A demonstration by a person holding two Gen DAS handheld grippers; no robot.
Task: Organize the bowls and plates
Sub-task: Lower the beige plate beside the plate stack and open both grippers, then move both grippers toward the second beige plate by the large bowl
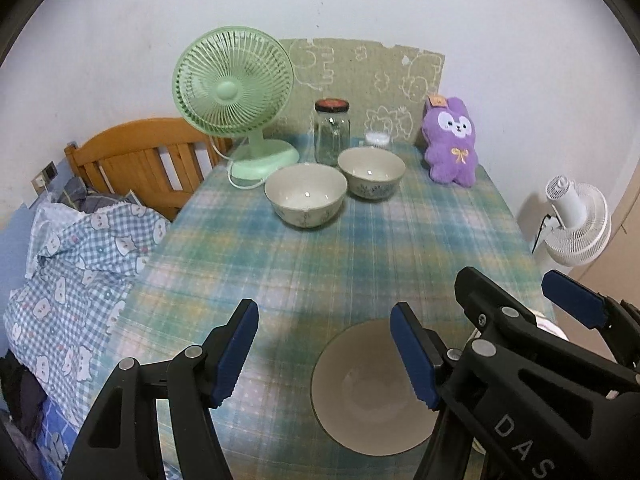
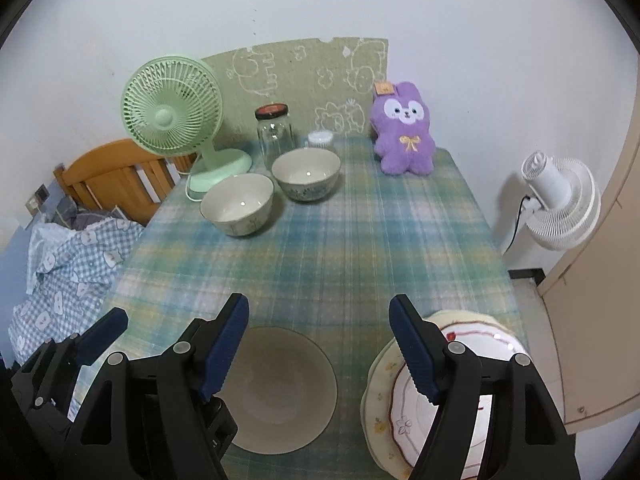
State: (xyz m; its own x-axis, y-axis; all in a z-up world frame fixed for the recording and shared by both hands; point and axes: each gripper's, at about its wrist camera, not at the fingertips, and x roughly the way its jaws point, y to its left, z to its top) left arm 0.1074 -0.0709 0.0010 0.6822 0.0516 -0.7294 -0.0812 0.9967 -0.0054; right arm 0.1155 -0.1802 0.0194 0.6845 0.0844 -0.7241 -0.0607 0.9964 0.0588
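A plain beige bowl (image 1: 368, 396) (image 2: 280, 388) sits at the near edge of the plaid table. Two patterned bowls stand side by side farther back: the left one (image 1: 306, 194) (image 2: 238, 204) and the right one (image 1: 372, 172) (image 2: 307, 174). Stacked plates (image 2: 396, 392), a white one on a cream one, lie at the near right. My left gripper (image 1: 324, 354) is open and empty, above and just left of the beige bowl. My right gripper (image 2: 320, 350) is open and empty, between the beige bowl and the plates; it also shows in the left wrist view (image 1: 520, 296).
A green desk fan (image 1: 236, 100), a glass jar (image 1: 332, 132), a small white container (image 1: 377, 139) and a purple plush rabbit (image 1: 450, 142) stand along the back of the table. A bed with checked bedding (image 1: 72, 276) lies left. A white floor fan (image 2: 560, 208) stands right.
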